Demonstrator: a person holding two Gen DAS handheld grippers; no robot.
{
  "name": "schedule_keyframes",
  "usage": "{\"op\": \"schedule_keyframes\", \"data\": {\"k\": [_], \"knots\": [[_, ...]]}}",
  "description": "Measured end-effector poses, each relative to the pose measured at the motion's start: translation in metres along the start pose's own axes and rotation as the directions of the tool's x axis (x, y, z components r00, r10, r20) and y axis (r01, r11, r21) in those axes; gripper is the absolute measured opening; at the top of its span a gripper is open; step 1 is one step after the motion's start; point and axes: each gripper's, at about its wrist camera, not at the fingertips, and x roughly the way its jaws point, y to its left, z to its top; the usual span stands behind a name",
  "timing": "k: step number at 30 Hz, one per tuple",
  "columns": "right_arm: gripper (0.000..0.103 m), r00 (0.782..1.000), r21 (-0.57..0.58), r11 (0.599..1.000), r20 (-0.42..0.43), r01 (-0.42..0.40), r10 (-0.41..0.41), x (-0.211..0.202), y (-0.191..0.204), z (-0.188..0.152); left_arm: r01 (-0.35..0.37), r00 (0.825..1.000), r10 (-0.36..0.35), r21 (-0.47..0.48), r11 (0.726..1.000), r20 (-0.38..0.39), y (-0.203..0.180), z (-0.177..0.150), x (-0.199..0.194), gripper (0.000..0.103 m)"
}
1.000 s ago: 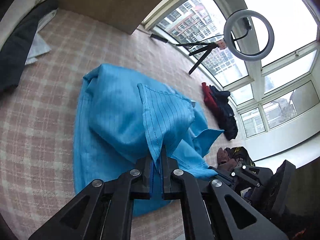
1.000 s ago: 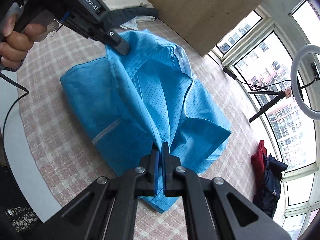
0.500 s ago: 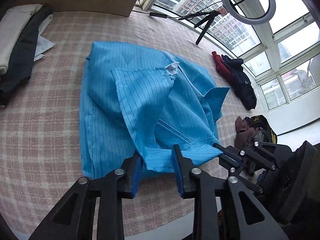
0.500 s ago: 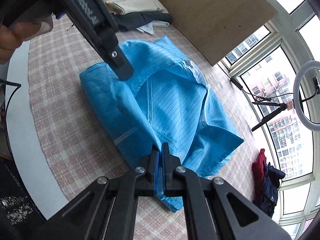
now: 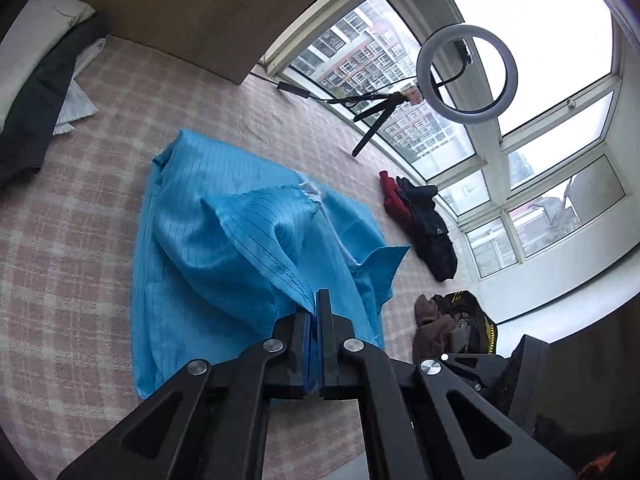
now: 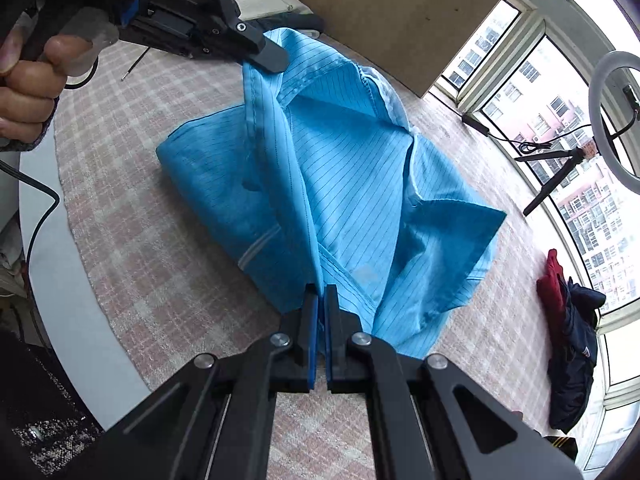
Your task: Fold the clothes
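Note:
A light blue pinstriped garment lies partly folded on the pink checked tablecloth. My left gripper is shut on a raised edge of it, and the cloth slopes down from the jaws to the table. The right wrist view shows the same garment with my right gripper shut on its near edge. There the left gripper, held by a hand, pinches the garment's far corner above the table. A taut fold runs between the two grips.
Folded white and dark clothes are stacked at the far left. A red and navy pile and a brown garment lie towards the windows. A ring light on a tripod stands by the glass. The table's white rim curves at the left.
Half a second ago my left gripper stood open around the garment's edge; now it is shut on it and raised. The right gripper has stayed shut on the cloth.

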Motion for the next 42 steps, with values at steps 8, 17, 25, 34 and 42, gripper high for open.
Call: {"op": "schedule_keyframes", "data": {"k": [8, 17, 25, 34, 42], "knots": [[0.003, 1.0, -0.044, 0.999, 0.02, -0.007, 0.008, 0.0, 0.013, 0.002, -0.344, 0.934, 0.358, 0.257, 0.903, -0.009, -0.049, 0.014, -0.05, 0.029], [0.003, 0.999, -0.03, 0.999, 0.024, -0.022, 0.023, 0.005, 0.011, 0.001, -0.42, 0.801, 0.593, 0.626, 0.657, -0.084, -0.106, 0.023, 0.061, 0.038], [0.003, 0.998, -0.009, 1.0, 0.061, -0.005, 0.006, 0.001, 0.007, 0.004, -0.381, 0.829, 0.535, 0.54, 0.751, -0.159, -0.079, 0.054, 0.066, 0.001], [0.001, 0.994, -0.038, 0.995, 0.059, 0.089, -0.087, 0.003, 0.011, -0.004, -0.2, 0.978, 0.207, 0.173, 0.964, -0.025, -0.041, 0.116, 0.007, 0.001], [0.006, 0.994, -0.085, 0.991, -0.002, -0.105, 0.105, -0.003, 0.017, -0.003, -0.226, 0.948, 0.279, 0.292, 0.929, -0.155, -0.04, 0.083, 0.006, 0.01]]}}
